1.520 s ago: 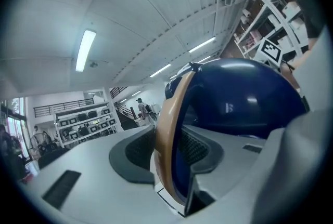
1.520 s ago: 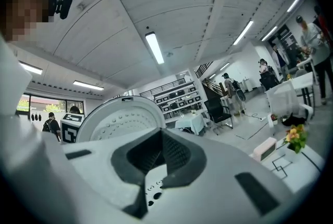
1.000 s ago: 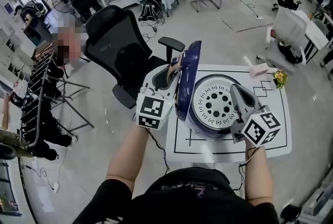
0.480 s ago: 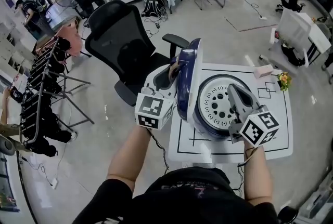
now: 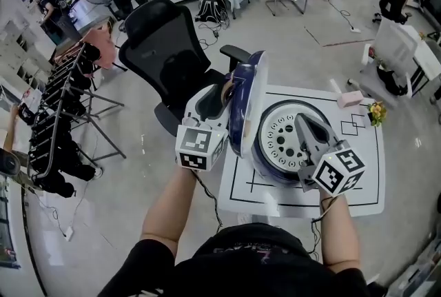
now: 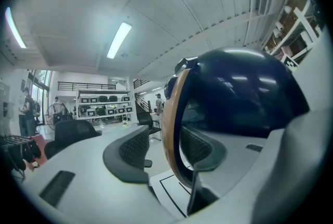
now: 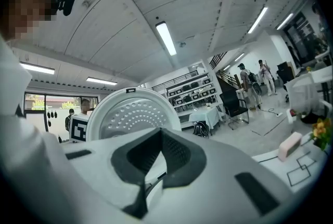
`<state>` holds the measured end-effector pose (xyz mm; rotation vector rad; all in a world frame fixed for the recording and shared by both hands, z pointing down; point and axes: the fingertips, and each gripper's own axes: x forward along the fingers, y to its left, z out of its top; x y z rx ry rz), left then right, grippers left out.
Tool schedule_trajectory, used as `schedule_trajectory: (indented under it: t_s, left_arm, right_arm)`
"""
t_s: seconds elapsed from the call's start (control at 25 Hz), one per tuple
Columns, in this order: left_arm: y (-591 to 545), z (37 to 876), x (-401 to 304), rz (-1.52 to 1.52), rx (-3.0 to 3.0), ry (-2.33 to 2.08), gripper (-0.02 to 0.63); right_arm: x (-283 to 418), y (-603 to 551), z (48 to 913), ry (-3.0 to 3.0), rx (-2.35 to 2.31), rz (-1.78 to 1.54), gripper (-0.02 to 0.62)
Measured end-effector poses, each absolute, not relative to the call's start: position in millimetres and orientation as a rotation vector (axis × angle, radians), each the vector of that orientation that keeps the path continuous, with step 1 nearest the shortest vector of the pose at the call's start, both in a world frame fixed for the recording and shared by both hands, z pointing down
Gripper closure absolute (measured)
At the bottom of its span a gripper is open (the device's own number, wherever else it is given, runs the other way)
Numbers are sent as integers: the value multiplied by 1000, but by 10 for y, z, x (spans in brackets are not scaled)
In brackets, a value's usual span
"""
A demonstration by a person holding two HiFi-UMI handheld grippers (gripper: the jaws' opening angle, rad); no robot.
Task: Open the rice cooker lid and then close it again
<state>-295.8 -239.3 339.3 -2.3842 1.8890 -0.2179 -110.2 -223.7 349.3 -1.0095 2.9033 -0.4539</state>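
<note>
Dark blue and glossy, the lid of the rice cooker stood raised close to upright on the white mat. Its outer shell faced the left gripper and its pale, perforated inner plate faced the right gripper. In the left gripper view the lid's bronze-coloured rim ran between that gripper's 2 pads. Its jaws had just been opening and stood partly apart, with a gap showing between the left-hand pad and the rim, so the hold looked released rather than pressed. By my reading, that suited a lid at the top of its swing, able to stand on its own hinge without being pinched. The right gripper was closed on nothing, its 2 pads meeting at their tips in its own view. It hung level just in front of the inner plate, probably placed there to steady the cooker or to push the lid back down. Opening seemed done and closing not yet begun. A black office chair stood just beyond the mat.
</note>
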Motion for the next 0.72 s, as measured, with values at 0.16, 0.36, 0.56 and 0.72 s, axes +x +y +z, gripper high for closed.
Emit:
schedule_trajectory:
  t_s: [0.16, 0.36, 0.56, 0.72]
  left_arm:
    - [-2307, 3432, -2998, -226, -2353, 1948, 417]
    - [-2132, 3487, -3073, -228, -2324, 2036, 405]
    - [-1779, 3471, -3142, -213, -2269, 2129, 389]
    - [-1465, 3407, -3101, -198, -2226, 2179, 373]
  right_arm:
    - [-1081, -2162, 3504, 2920, -973, -461, 594]
    - [-1040, -2059, 3475, 2934, -934, -469, 594]
    - [-1019, -1878, 3452, 2958, -866, -474, 594]
    - [-1017, -1709, 3417, 2981, -791, -476, 594]
